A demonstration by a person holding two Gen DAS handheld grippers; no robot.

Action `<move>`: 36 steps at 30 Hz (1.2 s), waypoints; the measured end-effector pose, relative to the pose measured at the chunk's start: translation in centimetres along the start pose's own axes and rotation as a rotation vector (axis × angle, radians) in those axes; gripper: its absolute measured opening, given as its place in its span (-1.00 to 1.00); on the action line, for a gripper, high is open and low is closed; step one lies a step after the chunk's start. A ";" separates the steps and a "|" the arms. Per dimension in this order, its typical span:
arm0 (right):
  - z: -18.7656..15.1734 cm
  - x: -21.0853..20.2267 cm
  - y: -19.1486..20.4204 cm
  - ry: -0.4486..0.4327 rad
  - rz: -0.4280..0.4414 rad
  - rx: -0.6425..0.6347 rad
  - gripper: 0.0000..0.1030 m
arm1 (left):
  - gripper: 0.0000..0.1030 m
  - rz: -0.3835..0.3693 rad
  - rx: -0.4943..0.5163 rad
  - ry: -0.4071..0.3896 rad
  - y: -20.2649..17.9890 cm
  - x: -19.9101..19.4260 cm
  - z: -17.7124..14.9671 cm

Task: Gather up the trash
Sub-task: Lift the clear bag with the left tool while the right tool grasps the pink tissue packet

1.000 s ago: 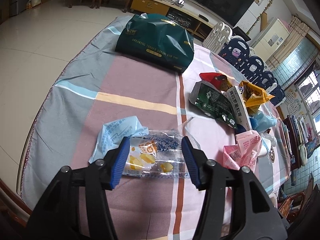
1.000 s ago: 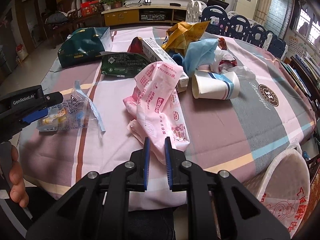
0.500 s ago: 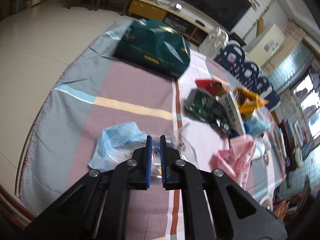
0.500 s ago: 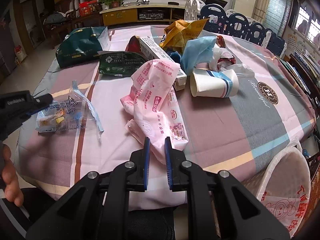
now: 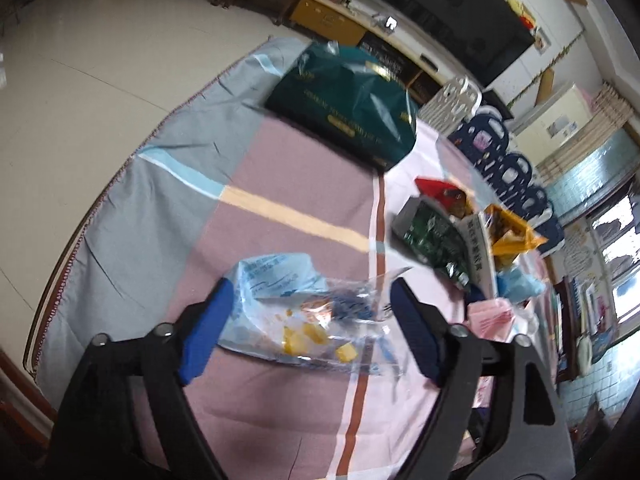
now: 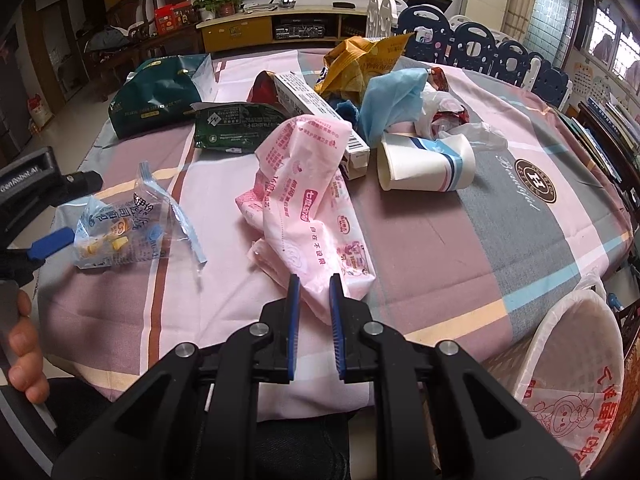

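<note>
A: The left gripper (image 5: 308,320) sat low over the clear snack wrapper (image 5: 320,328) — jaws opening, already wide, and the wrapper lay between them on the bench (image 6: 460,240) with neither pad pressing on it.

B: And the right gripper (image 6: 314,300)?

A: Narrow, closed down with nothing pinched. The pink wrapper (image 6: 312,200) lay just beyond its tips, flat on the cloth.

B: So how far along was the clean-up?

A: Barely begun, by the look of it. The white bin (image 6: 572,360) stood off the bench's near right corner, and its inside was hardly visible, so I couldn't tell what it held. Everything else was still out — the dark green bag (image 6: 160,96) at the far left, the small green packet (image 6: 236,124), the long carton (image 6: 320,112), the yellow bag (image 6: 364,60), the blue plastic (image 6: 392,100) and the tipped paper cup (image 6: 424,166).

B: A long list left, then.

A: Nearly all of it, I'd judge, starting with that snack wrapper.
</note>
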State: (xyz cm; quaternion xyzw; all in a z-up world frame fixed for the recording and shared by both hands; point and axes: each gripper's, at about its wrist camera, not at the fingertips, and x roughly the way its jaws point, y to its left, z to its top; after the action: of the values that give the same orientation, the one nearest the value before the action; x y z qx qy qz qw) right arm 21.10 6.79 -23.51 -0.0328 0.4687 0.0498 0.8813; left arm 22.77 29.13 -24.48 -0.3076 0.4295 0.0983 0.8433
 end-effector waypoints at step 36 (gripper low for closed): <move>1.4 4.0 -0.3 0.044 -0.007 -0.066 -0.03 | -0.92 0.016 0.032 -0.120 0.4 -1.8 0.4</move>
State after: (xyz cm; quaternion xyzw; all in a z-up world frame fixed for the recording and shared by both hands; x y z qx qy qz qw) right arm 24.55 6.83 -26.03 -0.0644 0.4862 0.0615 0.8693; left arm 21.75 29.83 -23.05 -0.2840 0.3823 0.1165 0.8715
